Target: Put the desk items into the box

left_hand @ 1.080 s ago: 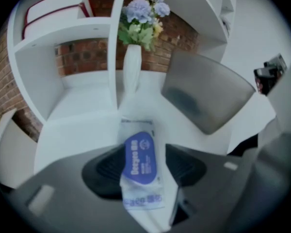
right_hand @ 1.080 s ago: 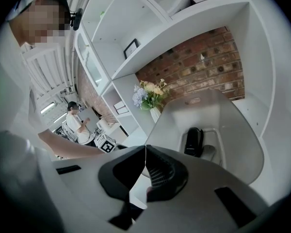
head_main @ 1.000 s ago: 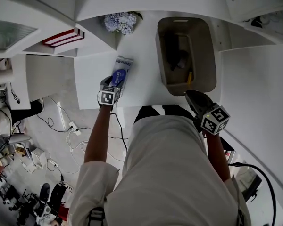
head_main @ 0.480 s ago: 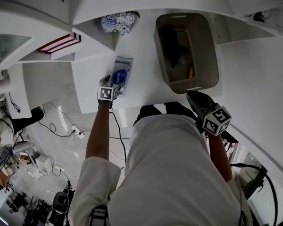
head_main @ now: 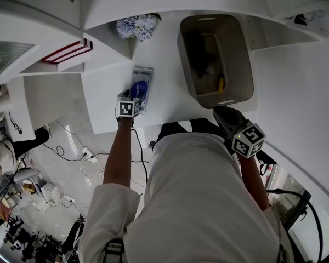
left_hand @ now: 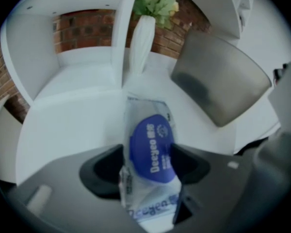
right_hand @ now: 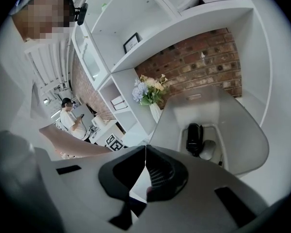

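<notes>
Left gripper view: pack (left_hand: 151,152) between fingers (left_hand: 100,171)

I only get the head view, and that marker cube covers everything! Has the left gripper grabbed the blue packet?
Observer: Not yet. In the left gripper view the blue packet lies between the left gripper fingers, which have just been opening and stand wide apart.
Operator: And the other one, is it carrying something?
Observer: No. The right gripper view shows the right gripper with its fingers shut together and nothing between them.
Operator: What are the flowers in?
Observer: A tall white vase, upright behind the packet.
</notes>
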Demonstrator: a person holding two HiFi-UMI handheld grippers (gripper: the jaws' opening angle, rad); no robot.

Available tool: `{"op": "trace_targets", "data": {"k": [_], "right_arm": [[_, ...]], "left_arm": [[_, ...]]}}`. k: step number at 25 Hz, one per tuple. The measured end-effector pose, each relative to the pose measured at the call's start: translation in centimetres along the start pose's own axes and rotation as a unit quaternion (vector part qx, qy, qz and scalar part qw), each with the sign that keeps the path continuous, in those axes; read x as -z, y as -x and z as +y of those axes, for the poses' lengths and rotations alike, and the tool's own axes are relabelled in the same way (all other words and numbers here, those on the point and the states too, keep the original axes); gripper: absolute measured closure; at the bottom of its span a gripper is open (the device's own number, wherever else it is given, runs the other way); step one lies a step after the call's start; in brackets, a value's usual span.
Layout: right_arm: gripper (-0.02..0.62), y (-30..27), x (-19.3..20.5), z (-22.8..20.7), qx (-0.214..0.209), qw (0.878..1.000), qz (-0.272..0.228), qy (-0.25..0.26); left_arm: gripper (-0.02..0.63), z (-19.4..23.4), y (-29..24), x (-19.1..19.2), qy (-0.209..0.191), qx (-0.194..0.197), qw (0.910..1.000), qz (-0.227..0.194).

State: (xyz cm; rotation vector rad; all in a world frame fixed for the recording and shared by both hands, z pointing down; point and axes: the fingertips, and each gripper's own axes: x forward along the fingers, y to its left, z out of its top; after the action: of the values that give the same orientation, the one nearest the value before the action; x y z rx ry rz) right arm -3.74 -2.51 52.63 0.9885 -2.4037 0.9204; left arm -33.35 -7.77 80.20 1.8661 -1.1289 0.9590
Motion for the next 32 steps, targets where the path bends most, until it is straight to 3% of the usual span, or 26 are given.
{"op": "trace_targets", "data": {"k": [8,12,24,32], "right_arm": [[0.594,0.0,0.3,-0.2,0.003,1.000,0.000,-0.001],[0.594,-0.1,0.2,-0.1,0.001,1.000,-0.005,-0.001],[0.594,0.1,0.4,0.0,-0.009,1.000,-0.018,-0.003],[0.594,0.7,0.1,-0.6,-0.017,0.999,-0.032,-0.009]], "left_arm": [[0.491,-0.5,1.7,-1.1,0.062,0.017,0.9971,-0.040],[0.545,-1.5,3.1,-1.9,0.059,0.042,0.9960,-0.052],[0.565,-4.5,6.3,-4.5,0.033,0.049,0.9945,-0.086],[0.566,-5.0,8.5,-5.7,0.048,0.036,0.9924,-0.107]]}}
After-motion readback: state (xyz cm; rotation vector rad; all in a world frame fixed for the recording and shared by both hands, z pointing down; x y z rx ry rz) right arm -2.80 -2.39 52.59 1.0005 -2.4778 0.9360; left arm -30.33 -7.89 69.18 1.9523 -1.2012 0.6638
